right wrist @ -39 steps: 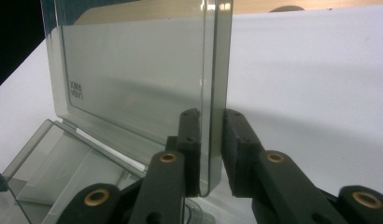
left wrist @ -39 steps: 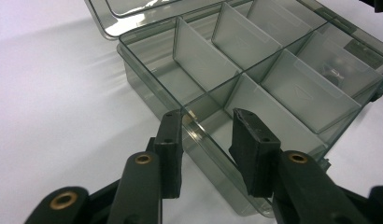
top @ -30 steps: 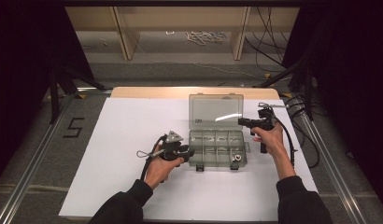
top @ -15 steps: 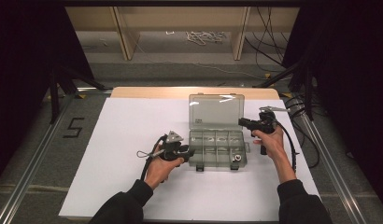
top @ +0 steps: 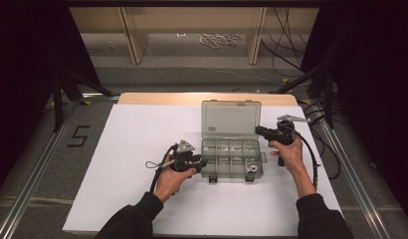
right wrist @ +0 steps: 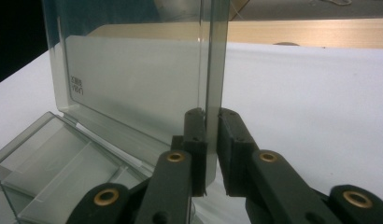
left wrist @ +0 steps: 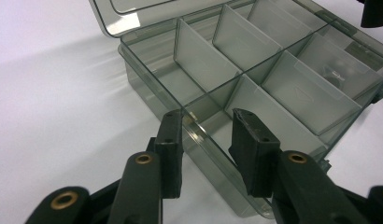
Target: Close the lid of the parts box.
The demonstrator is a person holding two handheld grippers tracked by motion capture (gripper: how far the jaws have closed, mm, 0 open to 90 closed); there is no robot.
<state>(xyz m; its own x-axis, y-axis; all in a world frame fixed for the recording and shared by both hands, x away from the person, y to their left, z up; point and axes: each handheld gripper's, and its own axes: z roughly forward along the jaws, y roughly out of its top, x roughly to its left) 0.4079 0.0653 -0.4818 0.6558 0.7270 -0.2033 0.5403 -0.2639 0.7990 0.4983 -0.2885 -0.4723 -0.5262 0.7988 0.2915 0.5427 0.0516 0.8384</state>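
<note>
The smoky clear plastic compartment box (top: 232, 158) sits mid-table. The right gripper (right wrist: 212, 122) pinches its upright lid (right wrist: 133, 79) edge; the left gripper (left wrist: 206, 128), parted, straddles the base's near wall.

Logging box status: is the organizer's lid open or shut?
Open. The lid stands upright behind the compartment tray, its edge between the right gripper jaws.
</note>
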